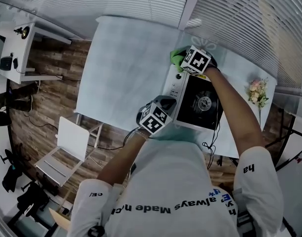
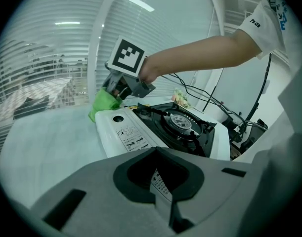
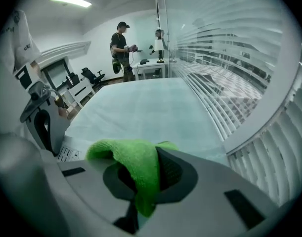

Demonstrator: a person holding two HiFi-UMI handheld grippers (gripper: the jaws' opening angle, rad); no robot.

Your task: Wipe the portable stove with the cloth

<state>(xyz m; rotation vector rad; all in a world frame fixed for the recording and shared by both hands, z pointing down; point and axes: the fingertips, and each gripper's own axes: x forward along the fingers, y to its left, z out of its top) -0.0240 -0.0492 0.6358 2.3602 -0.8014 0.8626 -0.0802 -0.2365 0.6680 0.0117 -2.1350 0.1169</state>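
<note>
The portable stove (image 1: pixel 195 100) is white with a black burner top and sits on the pale table (image 1: pixel 121 73) near its right end. My left gripper (image 1: pixel 168 108) is at the stove's near left corner. In the left gripper view its jaws (image 2: pixel 160 179) are closed on the stove's (image 2: pixel 141 135) printed edge. My right gripper (image 1: pixel 183 63) is at the stove's far left corner, shut on the green cloth (image 1: pixel 177 57). In the right gripper view the cloth (image 3: pixel 128 154) bunches out of the jaws (image 3: pixel 141 181). From the left gripper's camera, the cloth (image 2: pixel 104 102) rests against the stove's far end.
A small bunch of flowers (image 1: pixel 258 92) lies at the table's right end. Cables (image 1: pixel 210 149) hang off the near edge by the stove. A white chair (image 1: pixel 66 142) stands on the floor to the left. Window blinds (image 3: pixel 230 58) run along the table's far side. A person (image 3: pixel 122 48) stands across the room.
</note>
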